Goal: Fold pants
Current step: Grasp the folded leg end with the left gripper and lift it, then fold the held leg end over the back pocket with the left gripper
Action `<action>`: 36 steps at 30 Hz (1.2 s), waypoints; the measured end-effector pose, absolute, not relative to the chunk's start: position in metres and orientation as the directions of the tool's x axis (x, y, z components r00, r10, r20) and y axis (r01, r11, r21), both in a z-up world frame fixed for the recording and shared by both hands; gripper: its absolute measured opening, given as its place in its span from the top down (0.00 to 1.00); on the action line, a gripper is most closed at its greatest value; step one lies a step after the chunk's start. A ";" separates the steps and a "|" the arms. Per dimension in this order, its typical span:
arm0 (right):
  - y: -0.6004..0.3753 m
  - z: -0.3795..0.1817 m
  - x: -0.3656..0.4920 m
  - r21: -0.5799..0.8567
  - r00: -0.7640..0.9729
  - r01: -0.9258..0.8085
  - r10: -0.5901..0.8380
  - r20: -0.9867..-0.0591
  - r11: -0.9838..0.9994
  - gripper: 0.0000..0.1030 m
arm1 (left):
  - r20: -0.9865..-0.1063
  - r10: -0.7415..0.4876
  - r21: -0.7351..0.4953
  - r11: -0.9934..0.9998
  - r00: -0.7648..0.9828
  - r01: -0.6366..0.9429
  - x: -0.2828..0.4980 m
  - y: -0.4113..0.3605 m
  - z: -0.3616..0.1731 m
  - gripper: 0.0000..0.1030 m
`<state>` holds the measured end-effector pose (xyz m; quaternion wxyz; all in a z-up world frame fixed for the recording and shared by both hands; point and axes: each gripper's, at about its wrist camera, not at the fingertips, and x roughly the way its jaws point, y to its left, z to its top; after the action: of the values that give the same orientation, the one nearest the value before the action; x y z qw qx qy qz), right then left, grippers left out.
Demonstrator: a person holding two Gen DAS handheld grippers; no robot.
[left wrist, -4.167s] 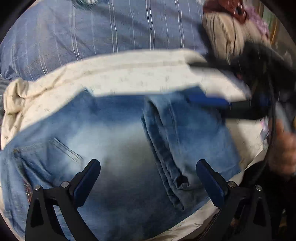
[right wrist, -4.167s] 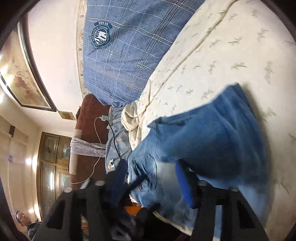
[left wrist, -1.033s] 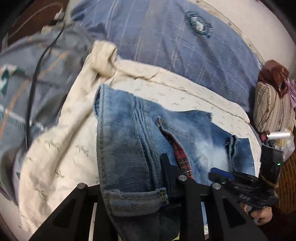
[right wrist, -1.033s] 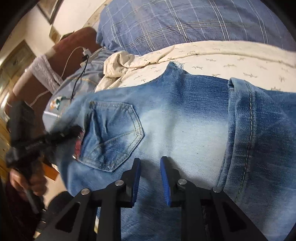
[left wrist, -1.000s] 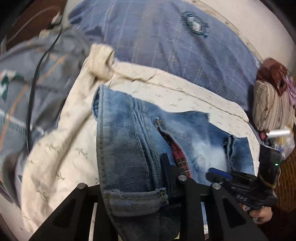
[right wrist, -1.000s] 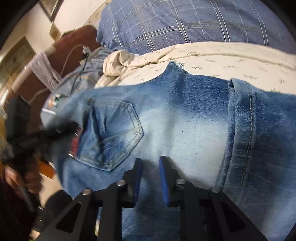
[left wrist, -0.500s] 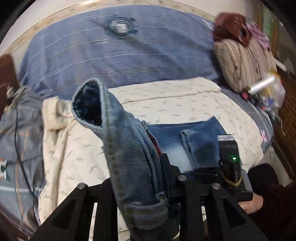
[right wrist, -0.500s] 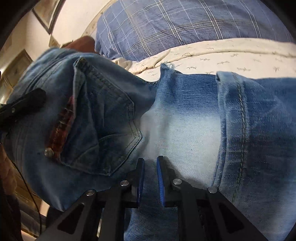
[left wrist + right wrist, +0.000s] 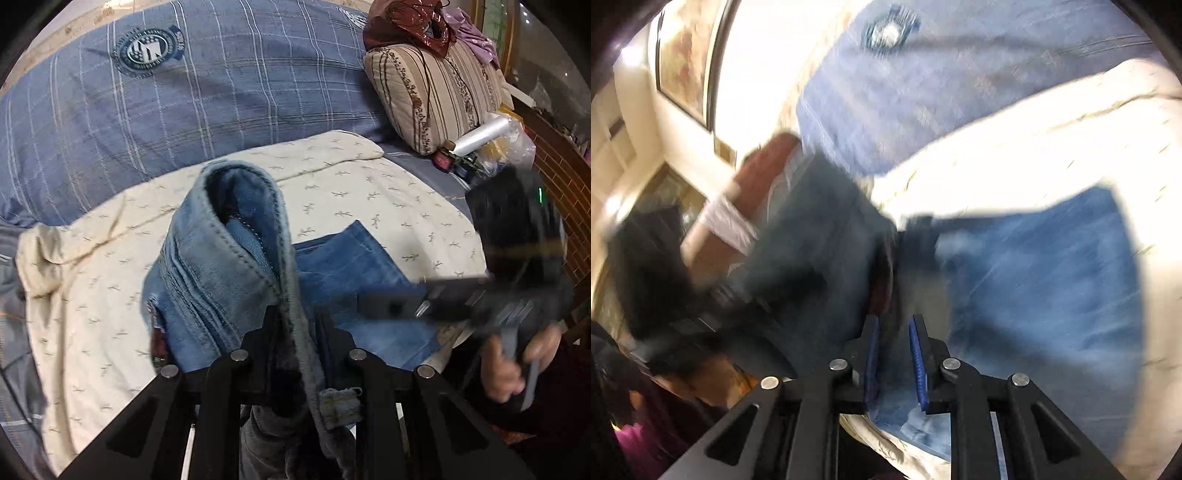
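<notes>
Blue jeans (image 9: 229,273) lie partly on a cream sheet (image 9: 88,295) on the bed. My left gripper (image 9: 295,325) is shut on the waistband end and holds it lifted, so the denim stands up in a loop above the folded part (image 9: 354,266). In the left wrist view my right gripper (image 9: 391,304) is a blurred dark bar over the folded part. In the blurred right wrist view my right gripper (image 9: 894,354) has its blue pads close together with denim (image 9: 1034,280) between and under them.
A blue plaid duvet (image 9: 184,92) lies behind the sheet. A striped cushion (image 9: 436,92) and small clutter (image 9: 480,147) sit at the right. A brown headboard (image 9: 753,184) and a framed picture (image 9: 687,51) show in the right wrist view.
My left gripper has lifted the waistband end higher and carried it toward the folded part. My right gripper has swung away sharply; its view is now blurred and tilted.
</notes>
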<state>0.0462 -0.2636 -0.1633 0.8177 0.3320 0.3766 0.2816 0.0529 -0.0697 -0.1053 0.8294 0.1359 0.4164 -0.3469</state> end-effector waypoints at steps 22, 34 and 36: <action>-0.279 -0.154 0.128 0.880 0.473 -0.051 0.788 -0.395 0.472 0.93 | -0.792 -0.520 -0.149 0.673 0.320 0.725 0.043 -0.108 -0.118 0.91; -0.382 -0.195 0.099 0.880 0.583 0.130 0.683 -0.441 0.457 0.93 | -0.840 -0.501 -0.197 0.636 0.206 0.746 0.062 -0.202 -0.159 0.90; -0.395 -0.200 0.097 0.867 0.599 0.155 0.653 -0.464 0.474 0.93 | -0.847 -0.500 -0.219 0.638 0.182 0.738 0.065 -0.210 -0.167 0.83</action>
<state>0.0967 -0.3953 -0.2000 0.7508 0.4855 0.4162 0.1656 0.0651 -0.2098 -0.1668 0.7592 0.1204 0.4929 -0.4078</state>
